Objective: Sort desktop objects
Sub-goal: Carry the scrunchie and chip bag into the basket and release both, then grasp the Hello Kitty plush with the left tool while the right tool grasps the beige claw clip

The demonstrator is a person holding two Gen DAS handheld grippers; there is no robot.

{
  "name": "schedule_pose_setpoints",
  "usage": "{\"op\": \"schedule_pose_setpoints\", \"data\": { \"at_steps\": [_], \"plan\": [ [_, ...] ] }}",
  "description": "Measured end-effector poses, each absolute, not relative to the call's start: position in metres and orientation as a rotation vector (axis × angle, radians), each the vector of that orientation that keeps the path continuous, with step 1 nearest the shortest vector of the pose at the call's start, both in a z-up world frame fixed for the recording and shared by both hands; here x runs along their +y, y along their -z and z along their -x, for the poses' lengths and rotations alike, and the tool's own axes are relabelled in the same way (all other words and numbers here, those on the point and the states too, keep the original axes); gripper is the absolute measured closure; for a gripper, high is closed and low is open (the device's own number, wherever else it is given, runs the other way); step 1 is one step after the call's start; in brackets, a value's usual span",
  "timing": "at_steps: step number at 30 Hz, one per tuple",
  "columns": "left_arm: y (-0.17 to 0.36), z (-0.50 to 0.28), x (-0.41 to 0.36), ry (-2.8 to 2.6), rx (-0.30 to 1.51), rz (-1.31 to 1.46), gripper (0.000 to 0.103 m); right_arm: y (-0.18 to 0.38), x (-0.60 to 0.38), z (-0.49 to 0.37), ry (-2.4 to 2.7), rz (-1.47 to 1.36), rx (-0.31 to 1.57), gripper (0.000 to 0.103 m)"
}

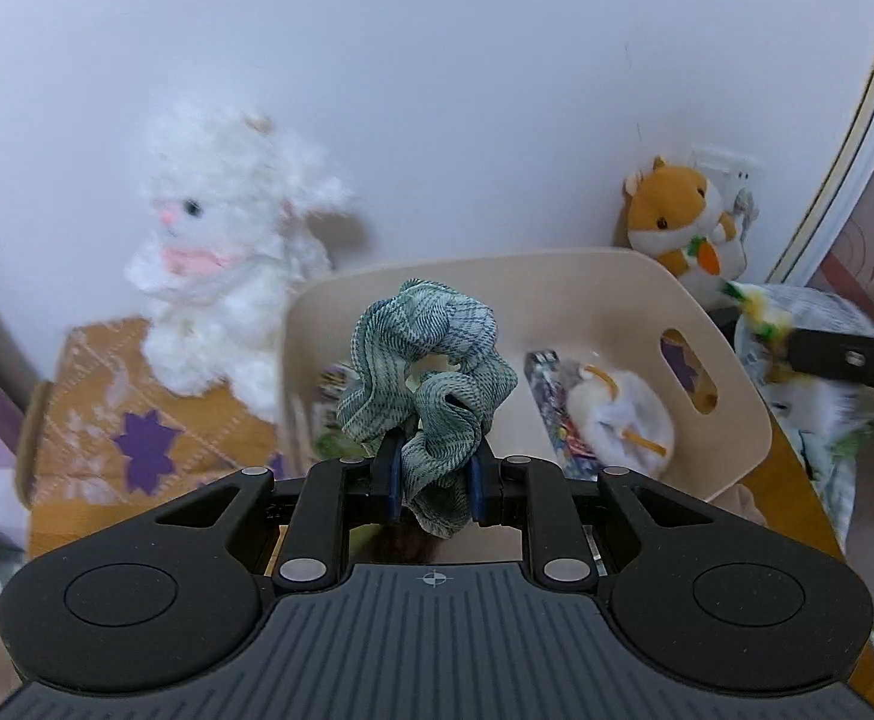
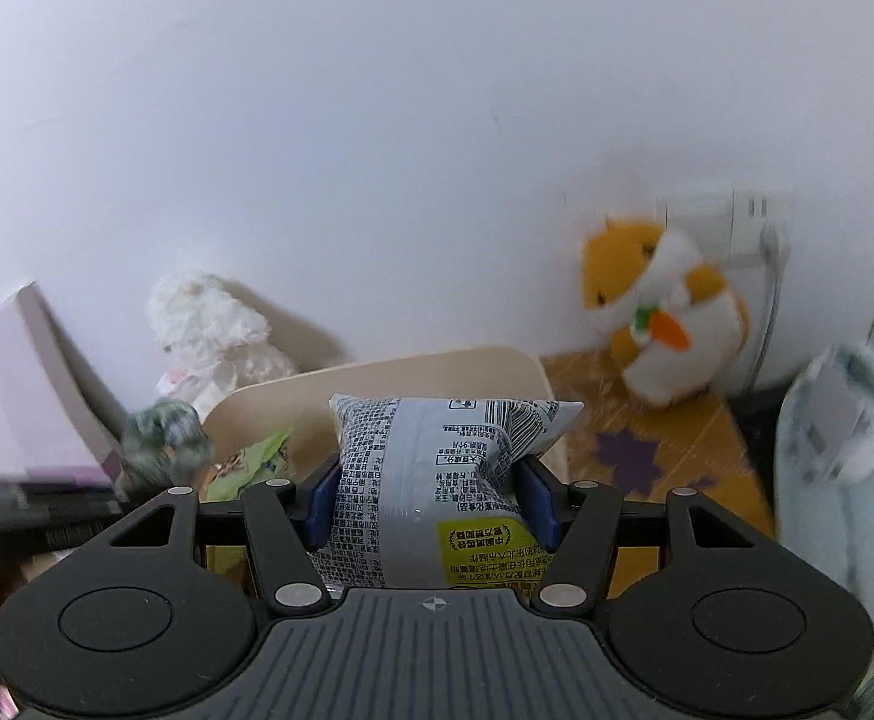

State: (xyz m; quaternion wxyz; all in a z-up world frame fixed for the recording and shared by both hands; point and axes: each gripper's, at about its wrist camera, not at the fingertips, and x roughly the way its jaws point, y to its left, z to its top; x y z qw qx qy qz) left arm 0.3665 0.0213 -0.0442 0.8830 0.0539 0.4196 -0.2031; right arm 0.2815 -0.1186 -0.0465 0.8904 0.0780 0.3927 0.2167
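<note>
My left gripper [image 1: 435, 474] is shut on a green plaid scrunchie [image 1: 425, 360] and holds it above a beige plastic bin [image 1: 730, 372]. The bin holds a white furry pouch [image 1: 622, 420] and snack wrappers. My right gripper [image 2: 434, 501] is shut on a grey snack packet [image 2: 431, 480] and holds it over the near side of the same bin [image 2: 377, 372]. The scrunchie shows blurred at the left in the right wrist view [image 2: 164, 438]. The right gripper's finger [image 1: 850, 363] shows at the right in the left wrist view.
A white plush lamb [image 1: 221, 264] sits at the back left and an orange hamster plush [image 1: 682, 222] at the back right, both by the white wall. An orange patterned cloth [image 1: 137, 438] covers the table. A pale blue fluffy object [image 2: 844, 480] is at the right.
</note>
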Motion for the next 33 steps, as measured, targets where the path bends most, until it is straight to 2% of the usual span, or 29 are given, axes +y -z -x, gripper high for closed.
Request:
{"op": "schedule_pose_setpoints", "data": {
  "at_steps": [3, 13, 15, 17, 20, 22, 23, 28, 33],
  "plan": [
    [0.060, -0.374, 0.010, 0.421, 0.936, -0.101, 0.083, 0.059, -0.106, -0.294, -0.430, -0.135, 0.848, 0.045],
    [0.087, -0.373, -0.007, 0.400, 0.973, -0.187, 0.082, 0.093, -0.074, -0.308, -0.436, 0.004, 0.902, 0.045],
    [0.091, -0.373, -0.011, 0.400, 0.984, -0.231, 0.079, 0.097, -0.070, -0.307, -0.443, 0.032, 0.897, 0.045],
    [0.092, -0.372, -0.013, 0.412, 0.992, -0.249, 0.055, 0.099, -0.068, -0.304, -0.451, 0.050, 0.883, 0.036],
    [0.088, -0.369, -0.012, 0.409, 0.982, -0.246, 0.031, 0.097, -0.066, -0.298, -0.459, 0.076, 0.852, 0.026],
    [0.087, -0.367, -0.013, 0.382, 0.981, -0.253, 0.029, 0.095, -0.066, -0.294, -0.450, 0.099, 0.828, 0.011],
    [0.086, -0.367, -0.013, 0.373, 0.984, -0.258, 0.029, 0.093, -0.067, -0.292, -0.449, 0.101, 0.817, 0.009],
    [0.072, -0.356, -0.005, 0.370, 0.927, -0.248, 0.029, 0.081, -0.080, -0.282, -0.456, 0.075, 0.781, 0.000],
    [0.046, -0.324, 0.012, 0.414, 0.830, -0.228, 0.027, 0.063, -0.103, -0.261, -0.486, 0.067, 0.710, 0.000]
  ]
}}
